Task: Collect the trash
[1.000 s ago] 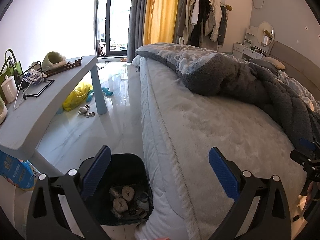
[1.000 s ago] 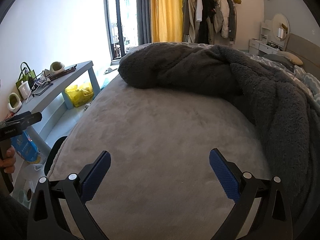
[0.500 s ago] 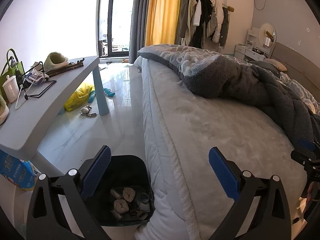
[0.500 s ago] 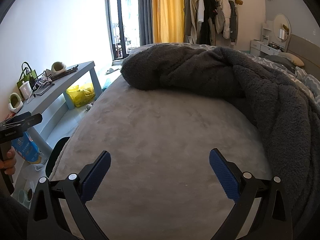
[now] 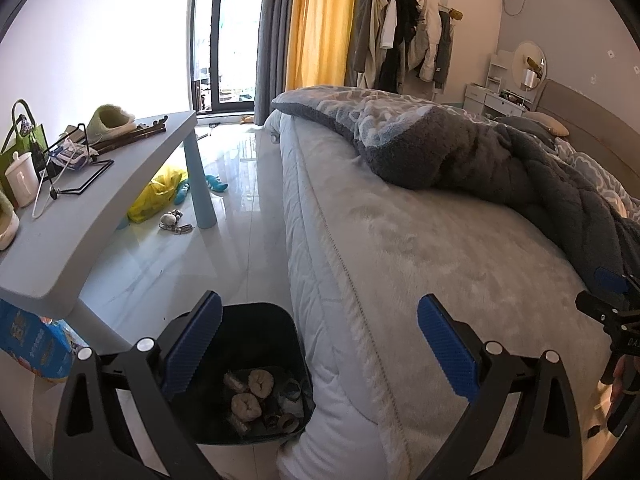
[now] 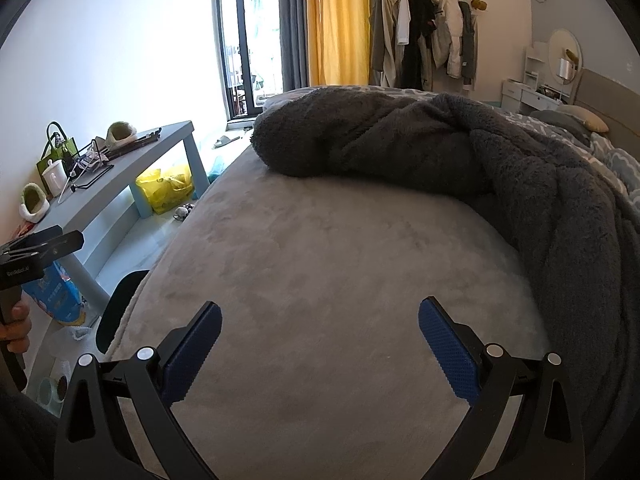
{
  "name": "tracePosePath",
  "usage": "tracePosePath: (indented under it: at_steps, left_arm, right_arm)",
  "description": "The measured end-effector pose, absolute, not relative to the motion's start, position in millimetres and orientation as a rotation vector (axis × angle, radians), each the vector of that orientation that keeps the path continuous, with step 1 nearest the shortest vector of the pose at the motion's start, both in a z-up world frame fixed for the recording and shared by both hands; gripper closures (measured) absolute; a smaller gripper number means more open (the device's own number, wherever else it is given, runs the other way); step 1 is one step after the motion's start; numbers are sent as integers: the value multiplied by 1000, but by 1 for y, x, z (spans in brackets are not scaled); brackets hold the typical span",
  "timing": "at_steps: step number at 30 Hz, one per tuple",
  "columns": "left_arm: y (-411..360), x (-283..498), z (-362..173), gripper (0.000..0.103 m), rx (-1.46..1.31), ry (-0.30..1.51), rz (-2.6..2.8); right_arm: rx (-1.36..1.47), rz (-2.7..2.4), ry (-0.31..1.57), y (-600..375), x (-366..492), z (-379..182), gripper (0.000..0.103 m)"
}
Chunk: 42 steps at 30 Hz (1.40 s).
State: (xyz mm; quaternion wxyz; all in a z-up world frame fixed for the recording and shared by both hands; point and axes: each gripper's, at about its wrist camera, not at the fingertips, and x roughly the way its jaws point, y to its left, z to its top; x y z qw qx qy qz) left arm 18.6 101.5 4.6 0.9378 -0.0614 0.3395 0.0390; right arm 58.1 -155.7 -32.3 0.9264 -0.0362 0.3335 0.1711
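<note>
trash (image 5: 250, 396) in black bin (image 5: 276, 320) beside bed (image 5: 440, 248); left gripper (image 5: 318, 336) and right gripper (image 6: 320, 336) both spread wide, empty.

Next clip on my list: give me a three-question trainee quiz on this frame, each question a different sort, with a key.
1. True or false: the left tongs are shut on a piece of trash.
2. Multiple choice: the black bin stands (a) on the grey table, (b) on the floor against the side of the bed, (c) on the blanket.
3. Fill in: under the grey table, near its leg, lies a ______ plastic bag.

Key:
1. False. Both the left tongs and the right tongs are open and hold nothing.
2. b. Trash already lies in its bottom.
3. Yellow.
</note>
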Motion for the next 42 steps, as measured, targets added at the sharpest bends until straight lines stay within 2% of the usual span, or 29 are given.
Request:
tracePosePath:
  at_steps: [14, 42]
  left_arm:
    - [103, -3, 6, 3, -112, 681, 82]
    - [105, 4, 2, 3, -130, 709, 110]
  right_arm:
    - [-73, 338, 680, -157, 38, -34, 3]
    - [-64, 328, 686, -166, 38, -35, 3]
